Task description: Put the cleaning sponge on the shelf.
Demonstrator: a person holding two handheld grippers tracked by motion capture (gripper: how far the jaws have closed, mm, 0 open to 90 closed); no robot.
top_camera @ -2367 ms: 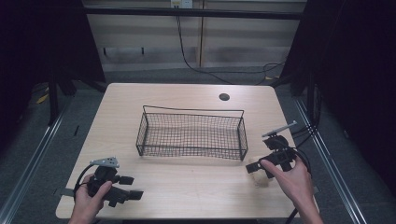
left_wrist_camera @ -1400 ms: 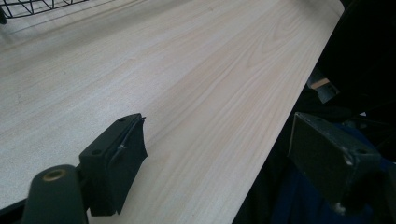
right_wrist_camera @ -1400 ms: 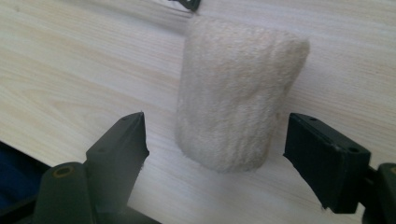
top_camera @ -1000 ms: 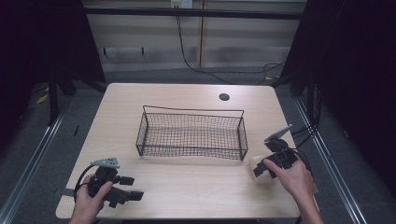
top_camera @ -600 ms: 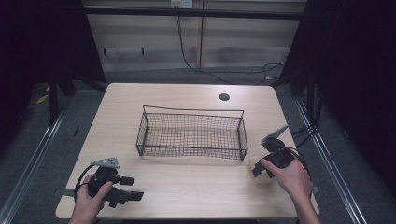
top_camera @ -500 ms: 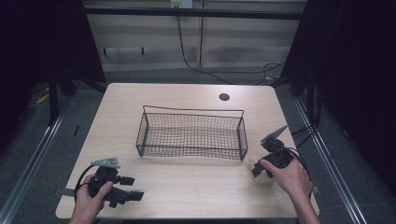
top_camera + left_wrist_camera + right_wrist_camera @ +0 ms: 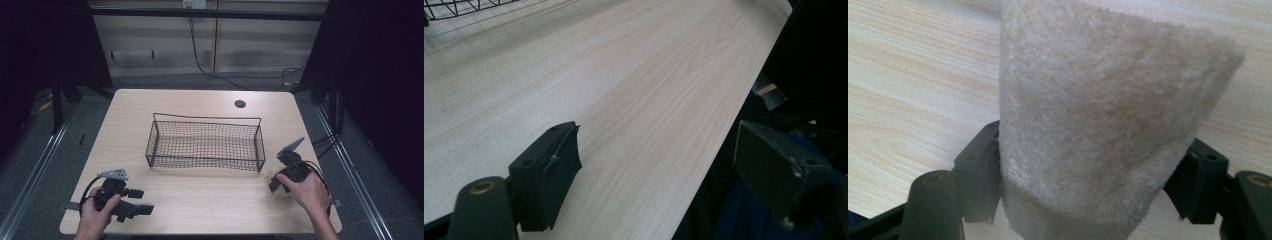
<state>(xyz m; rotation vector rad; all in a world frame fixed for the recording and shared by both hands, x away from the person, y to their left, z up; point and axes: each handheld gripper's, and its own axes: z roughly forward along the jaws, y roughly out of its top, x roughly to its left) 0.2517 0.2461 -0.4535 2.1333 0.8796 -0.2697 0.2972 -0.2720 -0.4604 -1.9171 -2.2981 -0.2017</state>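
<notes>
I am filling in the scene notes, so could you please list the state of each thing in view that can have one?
Left hand-held gripper: jaws wide open, nothing between them, at the table's near edge.
Right hand-held gripper: jaws just closed in, pressing both sides of the beige fuzzy piece.
Beige fuzzy piece: gripped, against the table.
Wire basket: upright, empty, mid-table.
Table: bare wood around the basket.

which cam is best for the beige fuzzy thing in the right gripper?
Right gripper view. The beige fuzzy block stands large between the two black jaws, which have just been closing and now press its sides, pile texture clear. In the high view the right gripper and hand cover that spot. The left gripper view looks across bare table.
</notes>
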